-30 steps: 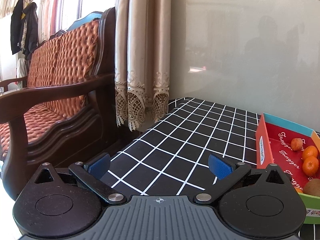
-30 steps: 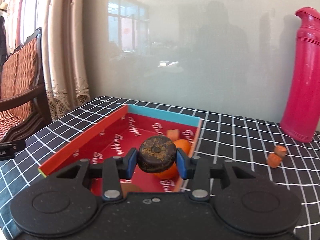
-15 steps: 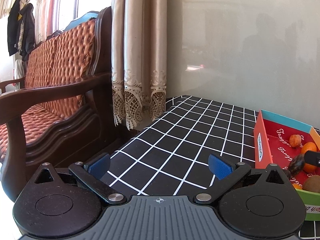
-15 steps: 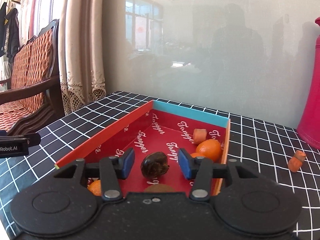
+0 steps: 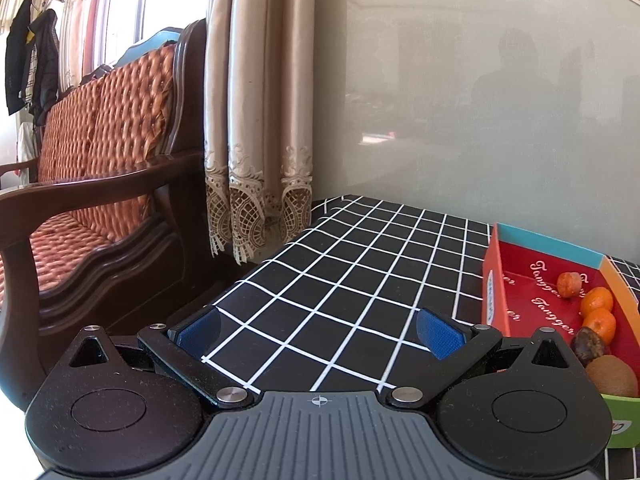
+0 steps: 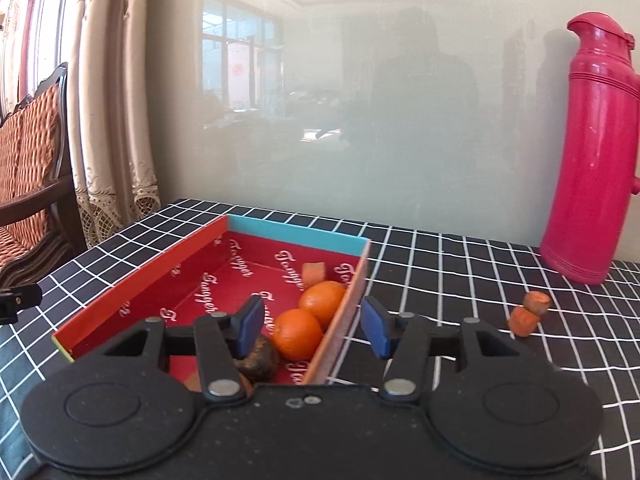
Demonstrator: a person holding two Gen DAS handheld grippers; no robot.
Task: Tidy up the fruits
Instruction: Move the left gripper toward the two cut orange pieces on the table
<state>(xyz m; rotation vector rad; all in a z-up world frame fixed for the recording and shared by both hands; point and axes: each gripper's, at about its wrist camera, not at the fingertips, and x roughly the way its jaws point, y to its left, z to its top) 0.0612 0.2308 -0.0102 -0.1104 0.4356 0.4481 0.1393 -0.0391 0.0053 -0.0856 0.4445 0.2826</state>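
Observation:
The red box (image 6: 140, 292) lies on the checked tablecloth and holds two oranges (image 6: 298, 334), a small orange-red fruit (image 6: 313, 274) and a dark wrinkled fruit (image 6: 258, 360). My right gripper (image 6: 313, 326) hovers over the box's near right corner; its jaws are opening and stand on either side of the right wall, gripping nothing. The dark fruit rests on the box floor under the left finger. In the left wrist view the box (image 5: 494, 296) is at the right with a kiwi (image 5: 610, 376) in it. My left gripper (image 5: 319, 330) stands open over bare cloth.
Two small orange-red fruits (image 6: 528, 316) stand stacked on the cloth right of the box. A tall pink thermos (image 6: 592, 160) is at the back right against the wall. A wooden sofa (image 5: 100, 160) and a curtain (image 5: 256, 120) border the table's left edge.
The right gripper let go of the dark fruit, which now lies in the box. Its jaws widened and it shifted right over the box's right wall. The left gripper barely moved.

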